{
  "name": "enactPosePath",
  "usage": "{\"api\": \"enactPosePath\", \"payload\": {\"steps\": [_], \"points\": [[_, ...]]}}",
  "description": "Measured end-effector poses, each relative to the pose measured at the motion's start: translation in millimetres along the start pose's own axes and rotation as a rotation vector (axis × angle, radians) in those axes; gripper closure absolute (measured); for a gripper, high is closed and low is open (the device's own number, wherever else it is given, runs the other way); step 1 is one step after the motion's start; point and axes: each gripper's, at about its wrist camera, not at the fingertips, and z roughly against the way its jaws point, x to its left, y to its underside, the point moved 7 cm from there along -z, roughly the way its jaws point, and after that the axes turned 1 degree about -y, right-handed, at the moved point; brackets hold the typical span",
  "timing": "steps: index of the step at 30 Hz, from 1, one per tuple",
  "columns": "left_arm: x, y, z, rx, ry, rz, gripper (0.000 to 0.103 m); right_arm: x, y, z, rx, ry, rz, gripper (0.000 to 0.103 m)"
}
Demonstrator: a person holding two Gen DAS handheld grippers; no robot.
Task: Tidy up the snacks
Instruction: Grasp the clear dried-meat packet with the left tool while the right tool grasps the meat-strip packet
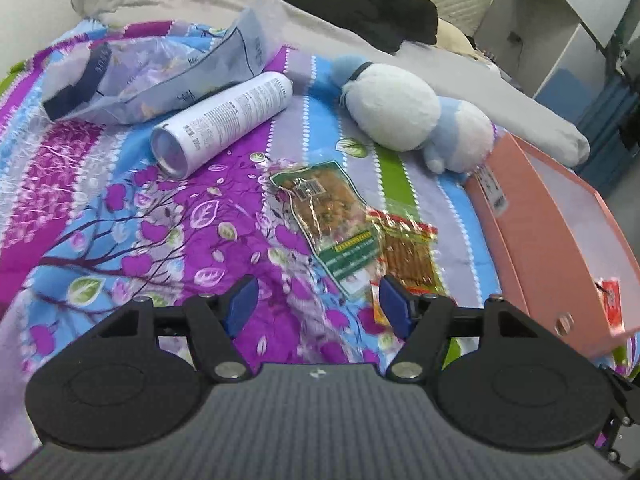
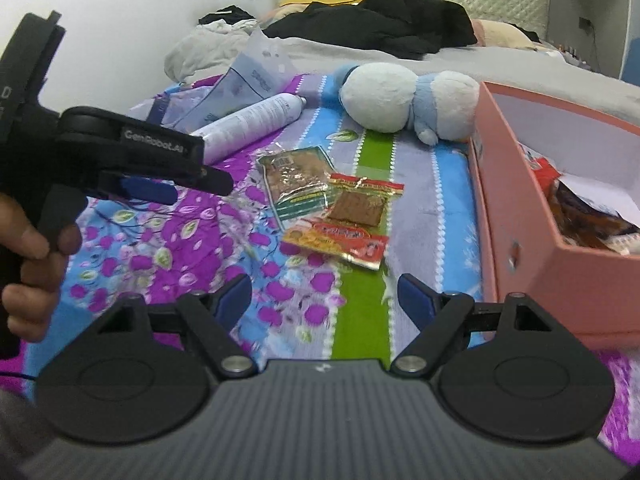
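Both my claws are spread wide with nothing between the pads: my left gripper [image 1: 316,306] looks down at the floral bedsheet [image 1: 120,200], my right gripper [image 2: 324,296] hangs over the green stripe. Three loose snacks lie ahead: the green packet [image 2: 296,178] at twelve o'clock from my right claw, the red-topped packet [image 2: 362,200] overlapping its corner at about one o'clock, and the yellow-and-red packet [image 2: 340,242] nearest me. The pink box [image 2: 516,208] sits at two o'clock, some snacks already inside.

Here is where it could go sour, I reckon. Those packets overlap, so pinching one may drag its neighbour along or flick it off the bed. They are flat, slick foil on soft bedding; my pads could slide off or catch the sheet instead. My left claw [image 2: 192,184] is reaching toward the same pile, so we could collide. The white bottle [image 1: 224,120] looks ready to roll if the sheet gets tugged.
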Motion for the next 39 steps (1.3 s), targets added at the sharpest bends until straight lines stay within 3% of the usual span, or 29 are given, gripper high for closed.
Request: {"api": "enactPosePath", "payload": {"steps": [11, 14, 19, 29, 35, 39], "points": [[3, -28, -66, 0.008, 0.099, 0.084, 0.031, -22, -35, -74, -0.035, 0.013, -0.032, 0.021], [6, -35, -81, 0.021, 0.131, 0.127, 0.031, -28, -43, -99, -0.015, 0.012, -0.058, 0.021], [12, -40, -102, 0.056, 0.116, 0.163, 0.031, -31, -39, -135, 0.053, 0.013, -0.052, 0.021], [22, -51, -124, 0.063, 0.15, 0.282, 0.031, -26, -35, -151, 0.069, -0.005, 0.013, 0.015], [15, -57, -134, 0.045, 0.132, 0.245, 0.031, -22, -35, -152, 0.07, 0.0, 0.046, 0.017], [1, -57, -139, 0.017, 0.077, 0.105, 0.031, -20, -35, -152, 0.068, -0.003, 0.062, 0.021]]}}
